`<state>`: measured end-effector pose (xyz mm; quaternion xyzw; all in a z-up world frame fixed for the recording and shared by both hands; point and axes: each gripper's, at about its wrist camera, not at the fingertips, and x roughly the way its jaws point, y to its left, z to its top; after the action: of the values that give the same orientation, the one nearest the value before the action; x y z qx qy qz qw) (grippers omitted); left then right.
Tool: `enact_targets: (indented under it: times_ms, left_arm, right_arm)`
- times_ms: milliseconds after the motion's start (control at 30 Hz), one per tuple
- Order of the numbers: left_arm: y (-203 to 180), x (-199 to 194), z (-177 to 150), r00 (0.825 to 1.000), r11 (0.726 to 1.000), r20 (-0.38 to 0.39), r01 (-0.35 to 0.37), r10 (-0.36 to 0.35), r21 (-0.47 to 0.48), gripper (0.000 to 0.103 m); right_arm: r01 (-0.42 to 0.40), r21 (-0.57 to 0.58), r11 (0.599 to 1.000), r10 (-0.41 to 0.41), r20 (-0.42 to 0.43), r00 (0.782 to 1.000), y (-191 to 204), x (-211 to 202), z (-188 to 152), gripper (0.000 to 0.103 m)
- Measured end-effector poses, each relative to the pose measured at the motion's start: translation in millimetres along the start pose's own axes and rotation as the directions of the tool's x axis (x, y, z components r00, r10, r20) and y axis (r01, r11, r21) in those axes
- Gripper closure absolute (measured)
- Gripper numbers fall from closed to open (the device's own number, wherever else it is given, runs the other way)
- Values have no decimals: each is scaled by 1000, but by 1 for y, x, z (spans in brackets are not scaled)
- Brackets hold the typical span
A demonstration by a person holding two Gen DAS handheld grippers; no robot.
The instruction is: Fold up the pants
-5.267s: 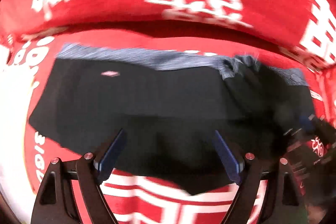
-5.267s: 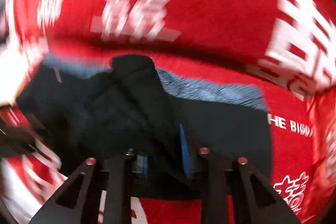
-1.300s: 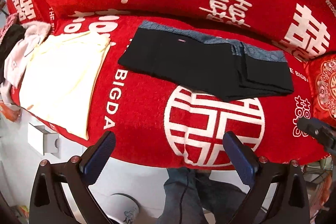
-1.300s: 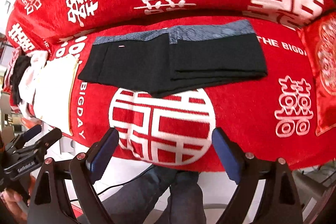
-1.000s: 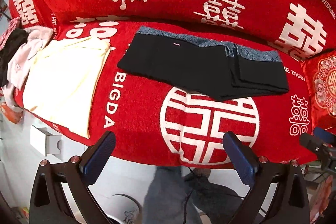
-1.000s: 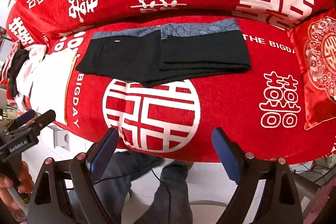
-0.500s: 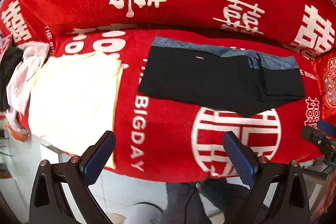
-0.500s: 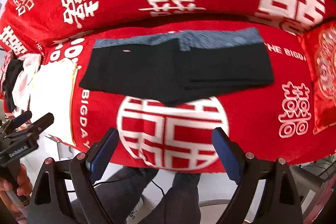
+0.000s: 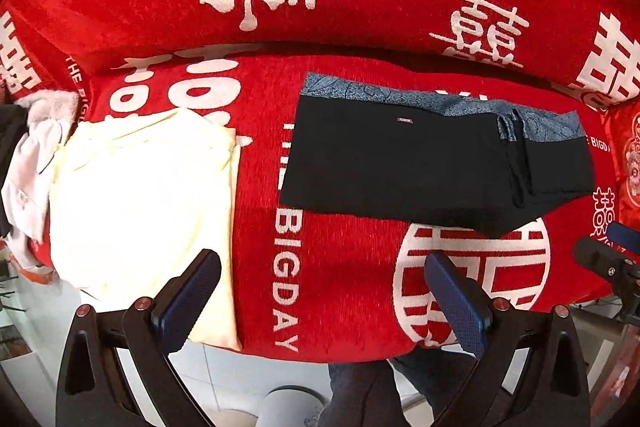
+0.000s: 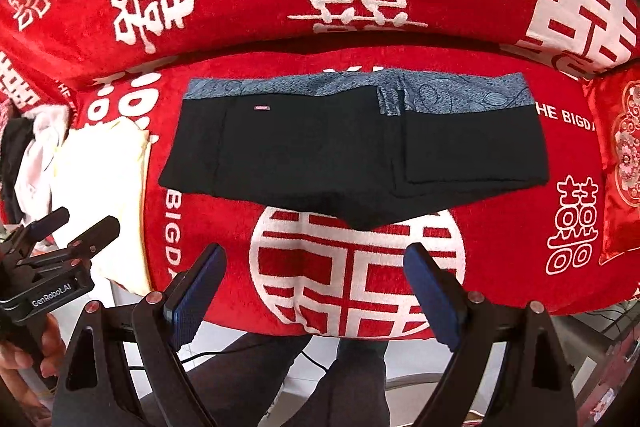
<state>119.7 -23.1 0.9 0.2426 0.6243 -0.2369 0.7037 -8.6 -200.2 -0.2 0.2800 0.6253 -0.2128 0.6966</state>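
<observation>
Hovering at the bottom of each view, the left gripper [image 9: 320,299] and the right gripper [image 10: 316,291] both have their fingers spread wide apart and hold nothing. Beyond them, in the middle of the frame, the black pants [image 10: 352,155] lie flat on the red blanket [image 10: 500,227], the patterned blue waistband [image 10: 360,85] along the far edge. The right part looks folded over in layers, so the folding seems partly done; at least one more fold across probably remains. At the left of the frame a cream garment [image 9: 140,195] lies near the pants without touching, with a pile of clothes [image 9: 28,155] beyond it. Bare blanket fringes the pants' near and right edges, giving room to approach.
</observation>
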Motion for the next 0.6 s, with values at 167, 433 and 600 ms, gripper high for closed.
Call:
enact_targets:
  times_ms: [167, 433, 600]
  left_arm:
    - [1, 6, 7, 1000, 1000, -18, -8, 8, 13, 1]
    - [5, 28, 15, 998, 999, -43, 36, -36, 3, 1]
    - [9, 64, 16, 995, 998, -90, 50, -54, -44, 1]
  right_arm:
    - [13, 12, 1000, -13, -5, 1000, 1, 2, 7, 11]
    - [22, 33, 999, -22, -17, 1000, 2, 10, 9, 11]
    - [14, 34, 999, -13, -46, 999, -4, 26, 5, 11]
